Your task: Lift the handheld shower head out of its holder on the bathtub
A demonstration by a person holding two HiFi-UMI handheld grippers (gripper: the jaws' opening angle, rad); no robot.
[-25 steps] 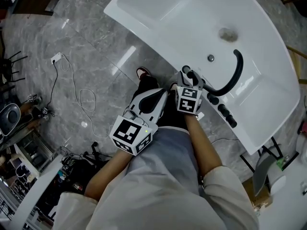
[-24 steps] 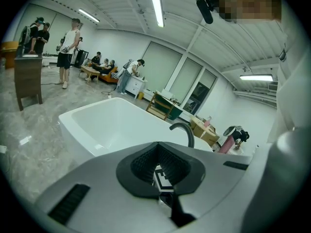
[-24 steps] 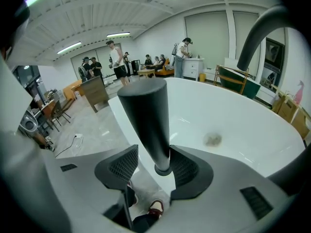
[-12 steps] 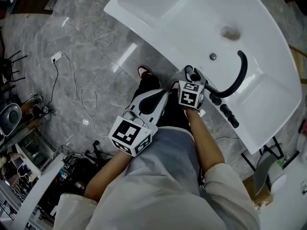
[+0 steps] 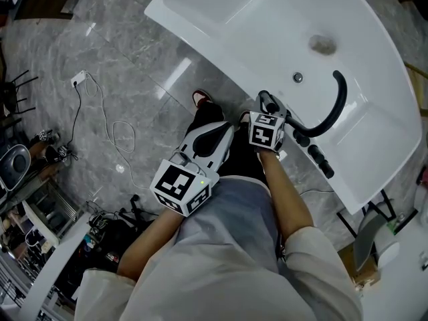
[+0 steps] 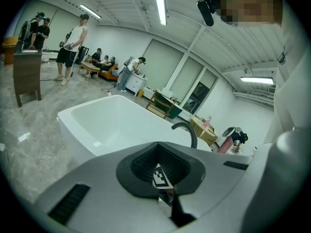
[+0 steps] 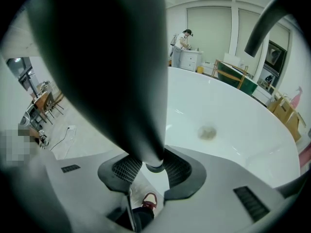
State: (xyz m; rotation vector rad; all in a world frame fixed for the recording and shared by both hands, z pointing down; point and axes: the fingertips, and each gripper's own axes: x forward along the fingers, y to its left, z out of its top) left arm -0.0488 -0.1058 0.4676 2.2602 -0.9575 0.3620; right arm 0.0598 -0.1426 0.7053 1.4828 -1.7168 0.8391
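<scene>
In the head view I see the shower head (image 5: 266, 102) standing at the near rim of the bathtub (image 5: 221, 19), with the right gripper (image 5: 265, 116) at it and the left gripper (image 5: 217, 134) over the person's legs. The left gripper view shows its jaws pressed together on nothing. In the right gripper view the jaws have just been closing and seem to pinch the shower head's dark handle.

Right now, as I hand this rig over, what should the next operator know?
Right tongs: have just been closing, now gripping the black handheld shower head by its handle at the near rim of the white bathtub.
Left tongs: shut, empty, short of the bathtub.
Done: reach and grip.
To do: lift the shower head out of its holder, hidden here; it does not look raised yet.
</scene>
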